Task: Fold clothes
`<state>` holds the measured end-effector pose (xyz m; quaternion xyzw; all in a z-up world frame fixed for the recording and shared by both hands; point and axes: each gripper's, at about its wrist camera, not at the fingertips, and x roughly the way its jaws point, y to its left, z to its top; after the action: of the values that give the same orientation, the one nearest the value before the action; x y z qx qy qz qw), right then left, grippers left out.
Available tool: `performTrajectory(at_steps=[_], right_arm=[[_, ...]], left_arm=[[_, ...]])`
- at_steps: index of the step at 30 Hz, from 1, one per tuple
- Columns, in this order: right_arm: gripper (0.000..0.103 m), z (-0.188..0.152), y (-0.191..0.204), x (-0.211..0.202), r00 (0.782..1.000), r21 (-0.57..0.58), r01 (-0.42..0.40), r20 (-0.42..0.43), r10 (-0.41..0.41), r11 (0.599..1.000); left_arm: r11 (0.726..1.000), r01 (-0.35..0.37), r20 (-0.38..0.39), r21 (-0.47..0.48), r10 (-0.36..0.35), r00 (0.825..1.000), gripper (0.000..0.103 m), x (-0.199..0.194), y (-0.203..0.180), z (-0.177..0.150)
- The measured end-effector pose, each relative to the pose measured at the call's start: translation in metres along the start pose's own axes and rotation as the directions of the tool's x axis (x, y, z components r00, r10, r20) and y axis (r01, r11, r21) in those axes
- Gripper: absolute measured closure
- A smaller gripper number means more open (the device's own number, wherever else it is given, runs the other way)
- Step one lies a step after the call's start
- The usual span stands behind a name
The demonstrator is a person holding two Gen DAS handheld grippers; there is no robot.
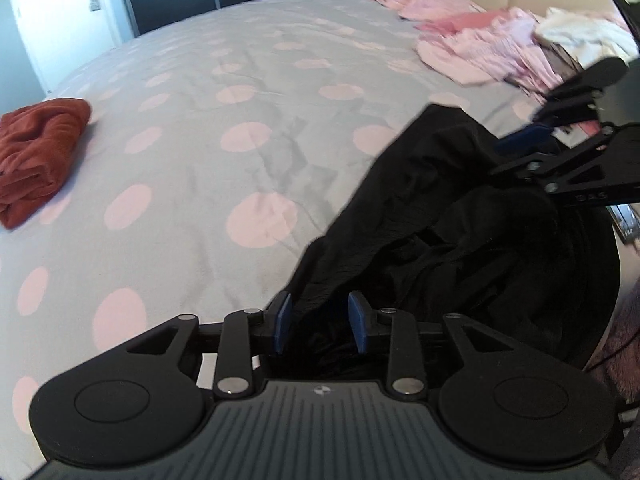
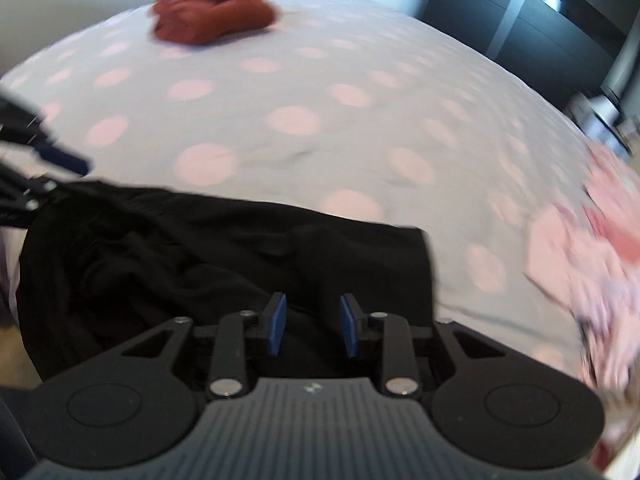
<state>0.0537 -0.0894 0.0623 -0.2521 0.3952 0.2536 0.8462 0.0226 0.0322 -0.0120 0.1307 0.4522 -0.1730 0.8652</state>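
A black garment (image 1: 448,216) lies rumpled at the near edge of the bed (image 1: 248,120), one end stretched out over the spotted grey-and-pink cover, the rest bunched and hanging off the edge. The left tool (image 1: 320,322) sits released, its blue pads apart with a fold of the black cloth lying loosely between them, not pinched. The right tool (image 2: 312,326) is likewise released above the same garment, its pads clear of the fabric. A folded rust-red garment (image 1: 40,152) rests well apart on the far side of the cover. A heap of pink clothes (image 1: 492,56) lies near the headboard, with a white piece (image 1: 580,36) beside it
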Motion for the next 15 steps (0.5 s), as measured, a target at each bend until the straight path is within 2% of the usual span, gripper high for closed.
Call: performTrajectory(at_steps=[3, 5, 10, 15], right_arm=[[0.074, 0.005, 0.011, 0.015, 1.000, -0.059, -0.021, -0.003, 0.021, 0.998], [0.074, 0.009, 0.016, 0.022, 0.999, -0.081, -0.048, 0.017, 0.049, 0.996], [0.071, 0.020, 0.032, 0.031, 0.990, -0.136, -0.097, 0.085, 0.109, 0.986], [0.071, 0.027, 0.047, 0.037, 0.991, -0.211, -0.032, 0.123, 0.059, 0.977]], left_arm=[[1.000, -0.016, -0.010, 0.007, 0.016, 1.000, 0.094, 0.010, 0.000, 0.000], [1.000, -0.006, 0.004, -0.028, 0.006, 1.000, 0.099, 0.009, 0.006, 0.001], [0.990, 0.044, 0.096, -0.132, -0.032, 0.995, 0.101, -0.012, 0.022, 0.010], [0.968, 0.108, 0.188, -0.228, -0.065, 0.980, 0.101, -0.035, 0.037, 0.020]])
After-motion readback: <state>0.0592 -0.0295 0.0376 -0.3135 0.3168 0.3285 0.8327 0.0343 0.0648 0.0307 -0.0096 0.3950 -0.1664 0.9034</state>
